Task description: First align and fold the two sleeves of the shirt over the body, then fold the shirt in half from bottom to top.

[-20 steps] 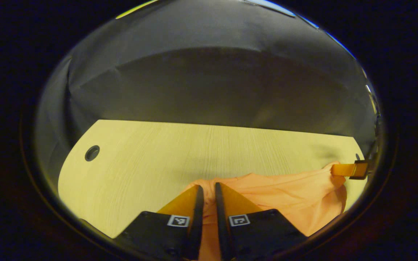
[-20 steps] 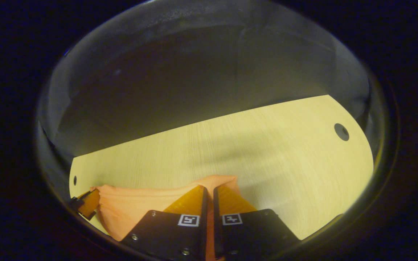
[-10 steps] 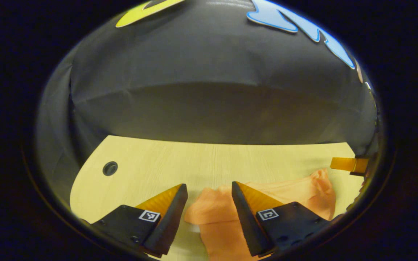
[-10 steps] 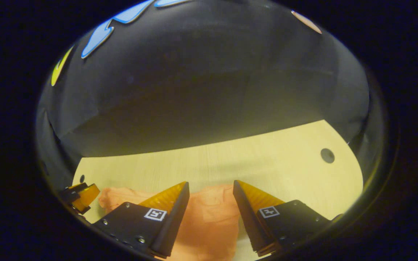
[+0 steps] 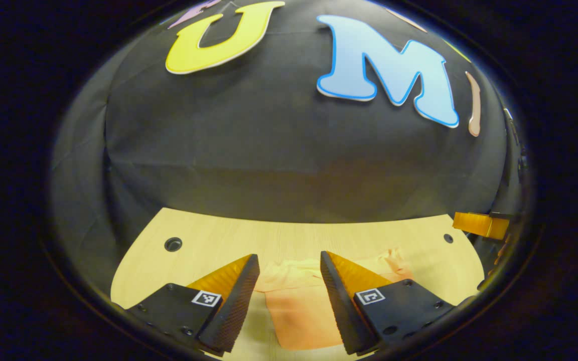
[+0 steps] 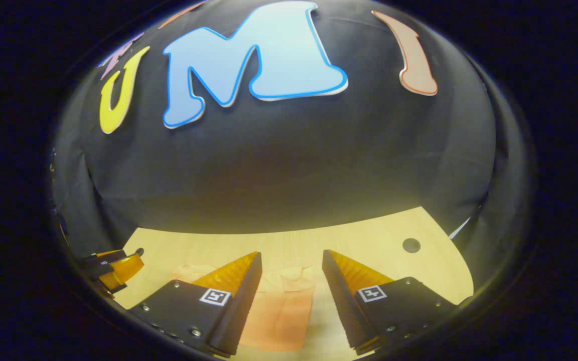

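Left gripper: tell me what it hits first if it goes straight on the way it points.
Probably the orange shirt lying on the table, framed between the open left gripper fingers; depth is hard to judge.

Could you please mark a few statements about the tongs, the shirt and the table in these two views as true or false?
1. The left tongs stand open with nothing between their fingers. True.
2. The right tongs are shut on the orange cloth shirt. False: they are open and the shirt lies on the table below them.
3. The shirt lies on the pale wooden table. True.
4. The shirt is blue. False: it is orange.
5. The table has a round hole in its top. True.
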